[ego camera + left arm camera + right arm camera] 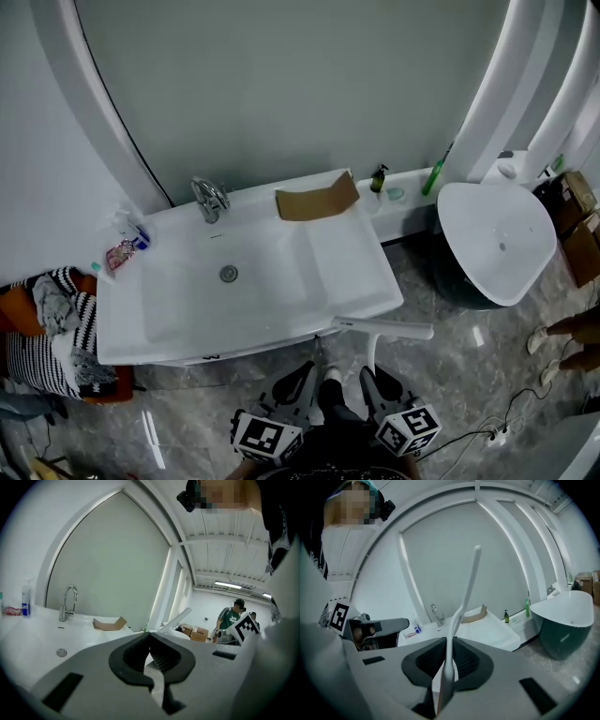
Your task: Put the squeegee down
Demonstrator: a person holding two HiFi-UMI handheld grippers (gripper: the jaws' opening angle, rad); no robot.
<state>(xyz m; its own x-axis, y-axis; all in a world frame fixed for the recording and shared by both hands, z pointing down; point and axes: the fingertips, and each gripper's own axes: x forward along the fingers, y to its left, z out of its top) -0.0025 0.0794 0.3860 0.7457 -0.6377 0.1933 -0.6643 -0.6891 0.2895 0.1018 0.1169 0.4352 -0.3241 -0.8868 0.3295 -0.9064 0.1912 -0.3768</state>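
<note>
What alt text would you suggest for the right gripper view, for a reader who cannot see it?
The right gripper is shut on a white squeegee that rises up the middle of the picture. Behind it are a white sink with a faucet and a piece of cardboard; a dark round basin stands at right.

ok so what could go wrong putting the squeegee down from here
The right gripper pinches the squeegee only low on its thin handle, so the blade could swing or slip. The blade hangs by the front edge of the sink; set down there, it might slide to the floor.
</note>
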